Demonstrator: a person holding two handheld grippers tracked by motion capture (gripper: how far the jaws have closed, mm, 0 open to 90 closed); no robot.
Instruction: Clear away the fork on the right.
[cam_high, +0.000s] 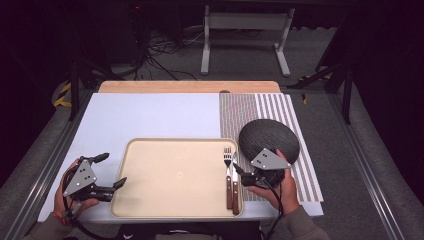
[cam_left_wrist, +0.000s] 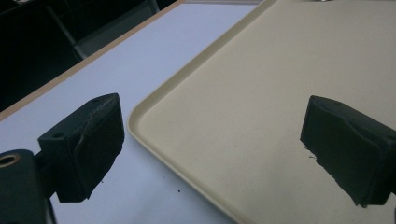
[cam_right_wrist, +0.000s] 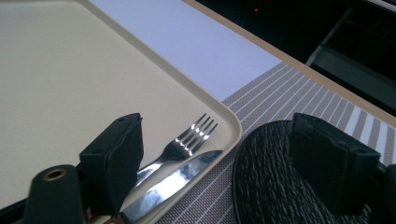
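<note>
A beige tray lies at the table's near edge. On its right side a fork and a knife with wooden handles lie side by side, tips pointing away. A dark round plate sits on a striped placemat just right of the tray. My right gripper stands open between the knife and the plate; in the right gripper view its jaws straddle the fork, the knife and the plate's edge without touching them. My left gripper is open at the tray's left rim, holding nothing.
The table top is pale blue-white with a wooden strip along the far edge. Beyond it stand a grey frame's legs and cables on the floor. Metal rails run along both sides of the table.
</note>
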